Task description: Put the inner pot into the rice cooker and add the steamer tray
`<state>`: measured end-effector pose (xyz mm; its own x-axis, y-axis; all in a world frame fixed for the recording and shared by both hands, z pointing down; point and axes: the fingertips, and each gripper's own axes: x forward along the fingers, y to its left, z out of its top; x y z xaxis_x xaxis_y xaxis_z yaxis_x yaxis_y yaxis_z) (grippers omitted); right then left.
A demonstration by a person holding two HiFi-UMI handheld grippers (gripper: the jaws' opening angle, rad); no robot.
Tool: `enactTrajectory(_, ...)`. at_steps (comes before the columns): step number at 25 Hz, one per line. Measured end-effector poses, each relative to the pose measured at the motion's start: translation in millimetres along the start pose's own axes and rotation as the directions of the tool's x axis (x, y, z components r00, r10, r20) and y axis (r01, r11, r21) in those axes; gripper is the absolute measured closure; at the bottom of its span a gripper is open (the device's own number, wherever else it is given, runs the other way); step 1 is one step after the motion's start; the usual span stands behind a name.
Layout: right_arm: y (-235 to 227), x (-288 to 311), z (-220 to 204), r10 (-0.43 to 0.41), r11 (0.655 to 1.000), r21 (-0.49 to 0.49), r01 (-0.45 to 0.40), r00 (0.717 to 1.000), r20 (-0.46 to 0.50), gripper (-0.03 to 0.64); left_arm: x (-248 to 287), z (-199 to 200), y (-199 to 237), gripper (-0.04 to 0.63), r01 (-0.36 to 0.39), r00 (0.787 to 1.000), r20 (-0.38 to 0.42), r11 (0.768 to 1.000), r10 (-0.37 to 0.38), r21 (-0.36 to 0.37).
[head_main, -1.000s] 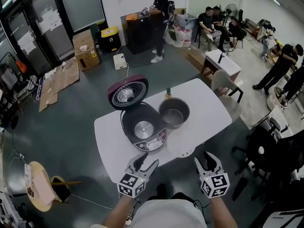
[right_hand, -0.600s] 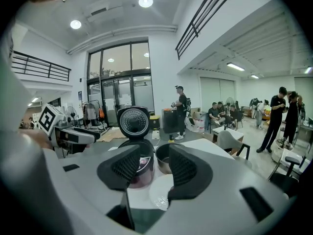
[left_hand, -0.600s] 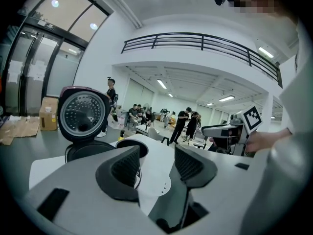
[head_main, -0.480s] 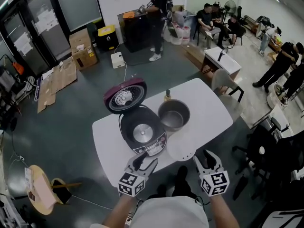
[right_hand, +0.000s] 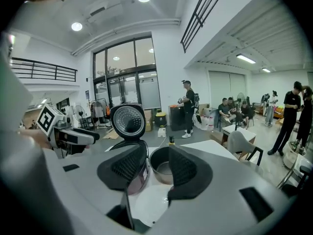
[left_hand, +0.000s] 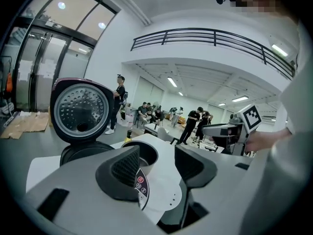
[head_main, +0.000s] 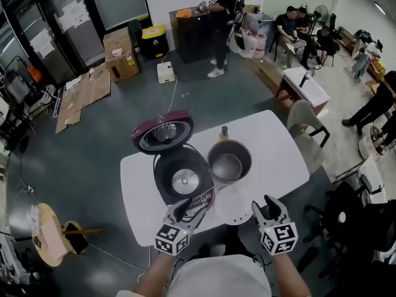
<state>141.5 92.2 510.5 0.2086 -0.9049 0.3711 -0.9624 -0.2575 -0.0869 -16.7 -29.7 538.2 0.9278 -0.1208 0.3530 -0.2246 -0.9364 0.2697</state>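
On the white table (head_main: 272,138) nothing of the task is done yet, as far as I can judge. The cooker (head_main: 184,179) stands open with its lid (head_main: 162,132) tipped up at the back, and its well is empty down to the bare heating plate. The pot (head_main: 229,161) sits upright on the table just to the right of the cooker. The tray (head_main: 235,206), a flat white disc with small holes, lies in front of the pot near the table's near edge. A small bottle (head_main: 223,133) stands behind the pot.

The left gripper (head_main: 189,209) hovers at the cooker's front, jaws spread and gripping nothing. The right gripper (head_main: 266,206) hangs just beside the tray, jaws likewise spread and empty.

Both steps seem left to do. The pot has to go into the well first, then the tray on top of it.
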Motion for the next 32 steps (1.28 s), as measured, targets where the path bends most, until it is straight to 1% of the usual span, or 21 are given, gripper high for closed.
enactTrajectory(6,-42.5,39.4,7.4,0.063,0.998,-0.004,-0.063,0.997,-0.040,0.420,47.8,5.1,1.5,0.354,-0.056,0.998,-0.034,0.998,0.055,-0.033)
enactTrajectory(12,-84.6,73.7,1.4,0.130,0.991,-0.006,-0.131,0.987,-0.094,0.423,96.8,3.5,0.2,0.353,-0.118,0.991,-0.068,0.991,0.114,-0.057)
enactTrajectory(20,-119.8,125.9,-15.4,0.215,0.976,0.012,-0.216,0.962,-0.166,0.423,150.3,-16.7,8.2,0.351,-0.218,0.969,-0.148,0.969,0.200,-0.116)
enactTrajectory(24,-128.9,145.3,-22.0,0.251,0.967,0.015,-0.253,0.947,-0.202,0.423,168.8,-24.2,12.7,0.348,-0.279,0.951,-0.188,0.944,0.246,-0.175)
enactTrajectory(28,-134.5,161.1,-36.7,0.279,0.959,0.013,-0.284,0.931,-0.236,0.423,186.2,-39.0,19.8,0.344,-0.354,0.927,-0.218,0.902,0.304,-0.247)
enactTrajectory(30,-136.5,168.6,-43.9,0.284,0.957,0.009,-0.291,0.926,-0.249,0.423,193.5,-45.5,24.0,0.341,-0.391,0.913,-0.233,0.882,0.335,-0.262)
enactTrajectory(32,-139.4,175.8,-50.4,0.286,0.956,0.009,-0.294,0.922,-0.261,0.425,201.8,-50.7,26.8,0.337,-0.420,0.899,-0.249,0.868,0.359,-0.264)
